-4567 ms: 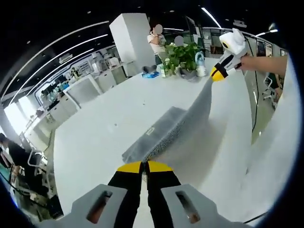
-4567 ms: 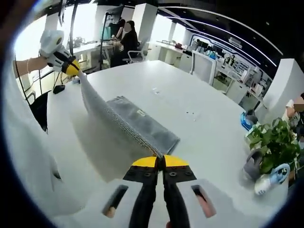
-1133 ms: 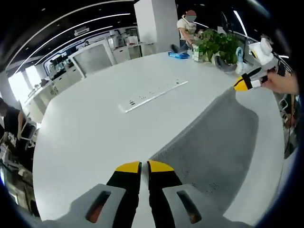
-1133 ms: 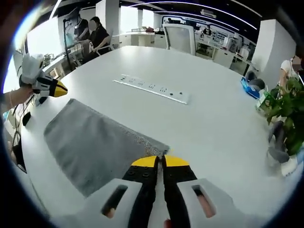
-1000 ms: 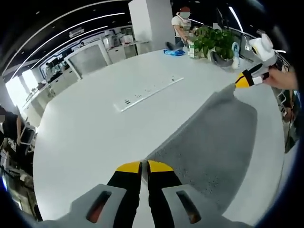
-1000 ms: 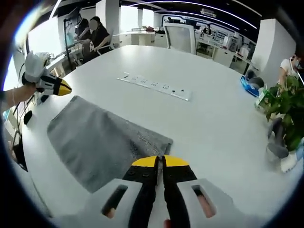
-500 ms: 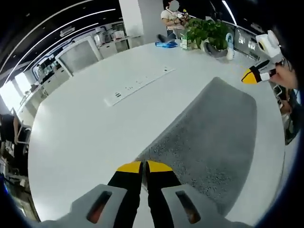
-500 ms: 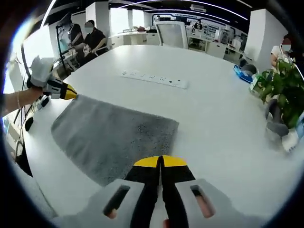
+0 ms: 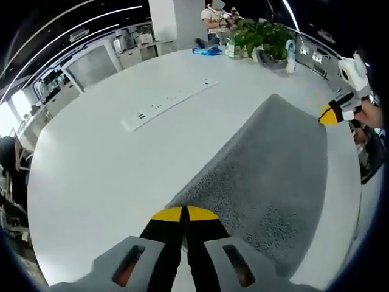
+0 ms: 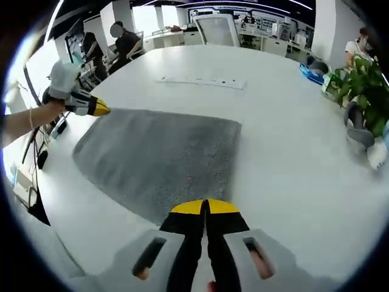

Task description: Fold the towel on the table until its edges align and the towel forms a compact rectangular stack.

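A grey towel (image 9: 273, 164) lies spread flat on the white table (image 9: 91, 170). My left gripper (image 9: 183, 213) has its jaws closed at the towel's near corner, apparently pinching it. In the right gripper view, that gripper (image 10: 100, 109) touches the far left corner of the towel (image 10: 164, 152), held by a gloved hand. My right gripper (image 10: 205, 208) is shut, its tips just over the towel's near edge with no cloth seen between them. In the left gripper view, it (image 9: 331, 114) hovers beside the towel's right edge.
A white power strip (image 9: 167, 104) lies on the table beyond the towel, also in the right gripper view (image 10: 203, 80). Potted plants (image 9: 261, 39) and small items stand at the table's far end. People and office chairs are beyond the table edge.
The towel, earlier held up between both grippers, now lies flat. The right gripper let go of its corner and drew back to the towel's edge. Both cameras came lower and closer.
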### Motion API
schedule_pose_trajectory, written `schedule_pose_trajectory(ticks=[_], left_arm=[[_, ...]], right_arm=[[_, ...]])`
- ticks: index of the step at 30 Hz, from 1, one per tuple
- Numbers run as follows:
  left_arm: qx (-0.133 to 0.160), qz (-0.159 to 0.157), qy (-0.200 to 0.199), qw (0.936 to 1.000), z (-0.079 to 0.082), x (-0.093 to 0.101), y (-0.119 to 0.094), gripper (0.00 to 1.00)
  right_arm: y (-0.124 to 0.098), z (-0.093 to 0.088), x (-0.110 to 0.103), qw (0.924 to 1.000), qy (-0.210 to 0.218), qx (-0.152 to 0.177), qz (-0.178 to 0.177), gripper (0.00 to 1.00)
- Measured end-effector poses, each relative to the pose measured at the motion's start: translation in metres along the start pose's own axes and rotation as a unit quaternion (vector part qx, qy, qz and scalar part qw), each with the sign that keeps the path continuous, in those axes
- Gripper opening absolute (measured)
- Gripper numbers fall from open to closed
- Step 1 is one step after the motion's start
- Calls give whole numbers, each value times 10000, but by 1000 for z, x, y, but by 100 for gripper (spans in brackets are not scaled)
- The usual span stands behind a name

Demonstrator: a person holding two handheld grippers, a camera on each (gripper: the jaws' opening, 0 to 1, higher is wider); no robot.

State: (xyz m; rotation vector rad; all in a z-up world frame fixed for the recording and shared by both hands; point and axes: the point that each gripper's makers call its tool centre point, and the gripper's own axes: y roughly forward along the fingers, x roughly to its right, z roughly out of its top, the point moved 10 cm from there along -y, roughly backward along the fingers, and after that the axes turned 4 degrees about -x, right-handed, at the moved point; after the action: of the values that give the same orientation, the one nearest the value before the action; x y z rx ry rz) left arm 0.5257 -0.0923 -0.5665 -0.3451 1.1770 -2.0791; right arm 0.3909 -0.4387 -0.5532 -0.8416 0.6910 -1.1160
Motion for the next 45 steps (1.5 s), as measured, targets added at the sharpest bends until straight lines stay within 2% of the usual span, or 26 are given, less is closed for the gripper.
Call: schedule_pose_trajectory(ticks=[7, 12, 13, 14, 17, 19, 21, 29, 45], left_arm=[[-90, 5, 70, 9999, -2, 2, 6, 1], [57, -121, 268, 9996, -5, -1, 8, 1], [105, -212, 213, 9995, -6, -3, 8, 1], [163, -378, -66, 9991, -7, -5, 8, 1], [167, -516, -152, 9984, -8, -10, 8, 1], [134, -520, -167, 9984, -7, -9, 9, 1], [118, -480, -148, 9987, -7, -7, 8, 1], [33, -318, -131, 9994, -7, -2, 7, 1], [-144, -102, -117, 9998, -29, 19, -13, 1]], right_arm=[[8, -11, 2, 9995, 95, -311, 57, 0], [16, -11, 1, 9987, 90, -502, 68, 0], [16, -11, 1, 9985, 61, -537, 72, 0], [16, -9, 1, 9983, 48, -574, 64, 0], [17, -9, 1, 9979, -66, -634, 63, 0], [18, -8, 1, 9977, -44, -683, 40, 0], [18, -7, 0, 9970, -211, -750, -12, 0], [19, -4, -4, 9955, -502, -760, -245, 0], [24, 7, 3, 9899, -1026, -948, -260, 0]])
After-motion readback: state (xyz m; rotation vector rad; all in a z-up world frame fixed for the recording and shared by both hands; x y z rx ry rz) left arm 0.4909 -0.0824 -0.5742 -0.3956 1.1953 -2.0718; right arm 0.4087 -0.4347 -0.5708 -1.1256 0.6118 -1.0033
